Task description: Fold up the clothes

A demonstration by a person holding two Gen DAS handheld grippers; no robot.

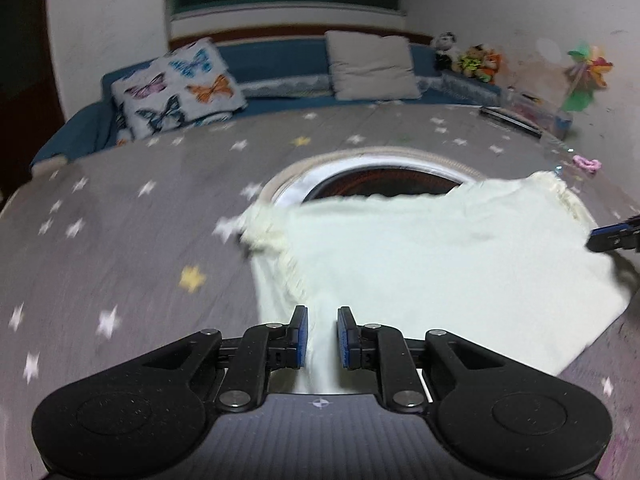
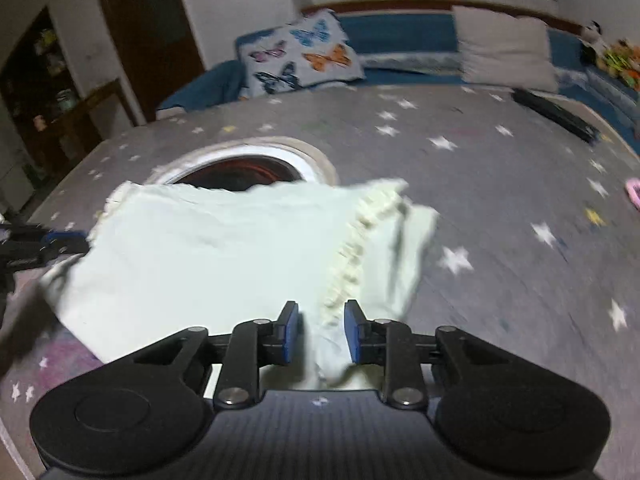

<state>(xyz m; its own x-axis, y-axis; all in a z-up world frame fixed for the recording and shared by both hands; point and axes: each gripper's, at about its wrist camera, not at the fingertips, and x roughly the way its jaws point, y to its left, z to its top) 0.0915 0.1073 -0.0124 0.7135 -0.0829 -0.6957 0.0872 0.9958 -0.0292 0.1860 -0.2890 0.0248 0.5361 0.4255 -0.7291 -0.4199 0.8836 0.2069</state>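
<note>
Lying spread on the table (image 1: pixel 120 208), over a grey cloth with stars: a pale garment (image 1: pixel 420 248), its far edge hanging over part of the round hole (image 1: pixel 380 178) in the tabletop. Showing a frilled seam (image 2: pixel 360 240) running down its right part in the right wrist view, and a frilled edge on its left part in the left wrist view.

Reaching over the near edge of the garment: the left gripper (image 1: pixel 322 336), jaws narrowly parted, a strip of fabric running up between the blue pads (image 1: pixel 302 340) (gripped or merely lying there, cannot tell, the picture being blurred).

Doing likewise at the other near corner: the right gripper (image 2: pixel 321 330), jaws set a little apart, bunched fabric and the frilled seam passing between the pads (image 2: pixel 291 336) (again, pressing or not, cannot tell).

Standing beyond the table: a blue sofa (image 1: pixel 280 56) with a butterfly cushion (image 1: pixel 180 84) and a plain cushion (image 1: pixel 372 66).
</note>
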